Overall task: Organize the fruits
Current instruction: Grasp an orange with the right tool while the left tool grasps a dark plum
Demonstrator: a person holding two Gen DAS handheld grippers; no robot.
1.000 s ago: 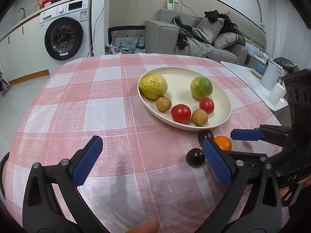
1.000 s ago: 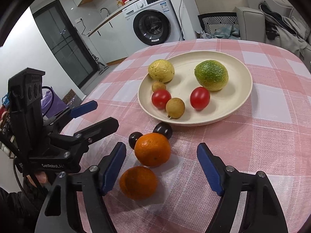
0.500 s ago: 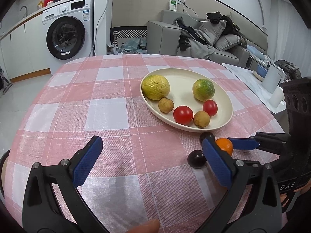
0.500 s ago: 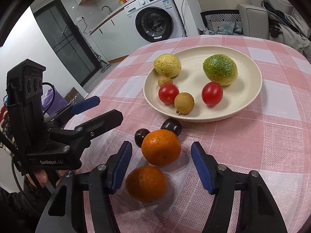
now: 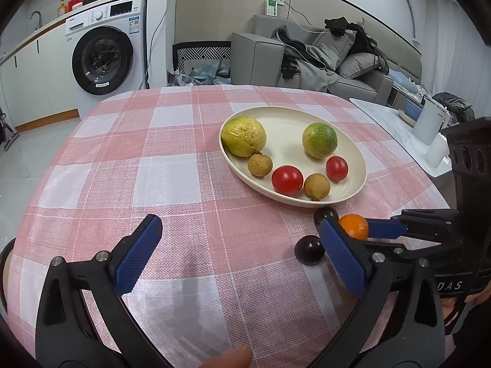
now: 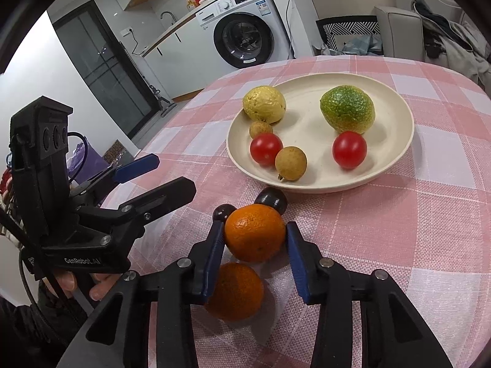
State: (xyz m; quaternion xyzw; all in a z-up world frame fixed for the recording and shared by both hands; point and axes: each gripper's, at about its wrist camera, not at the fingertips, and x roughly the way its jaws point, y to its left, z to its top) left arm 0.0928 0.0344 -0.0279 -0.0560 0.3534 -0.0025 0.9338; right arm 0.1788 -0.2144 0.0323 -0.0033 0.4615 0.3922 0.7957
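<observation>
A cream plate [image 6: 399, 141] holds a yellow fruit [image 6: 264, 103], a green fruit [image 6: 347, 109], two red tomatoes and two brown longans. In front of it on the cloth lie two dark plums [image 6: 271, 199], and two oranges. My right gripper [image 6: 254, 237] is shut on the nearer-to-plate orange [image 6: 254, 233]; the second orange [image 6: 236, 291] lies under its left finger. My left gripper [image 5: 236, 245] is open and empty over bare cloth, left of the plums [image 5: 309, 250]; the plate [image 5: 359, 165] lies beyond it, and the held orange [image 5: 354, 226] shows at right.
The round table has a pink checked cloth [image 5: 153, 168]. A washing machine [image 5: 104, 52] and a grey sofa [image 5: 307, 58] stand beyond it. A white side table [image 5: 399, 128] with containers is at the right.
My right gripper has moved forward and closed its jaws around the nearer-to-plate orange. The left gripper stays open and has barely moved.
</observation>
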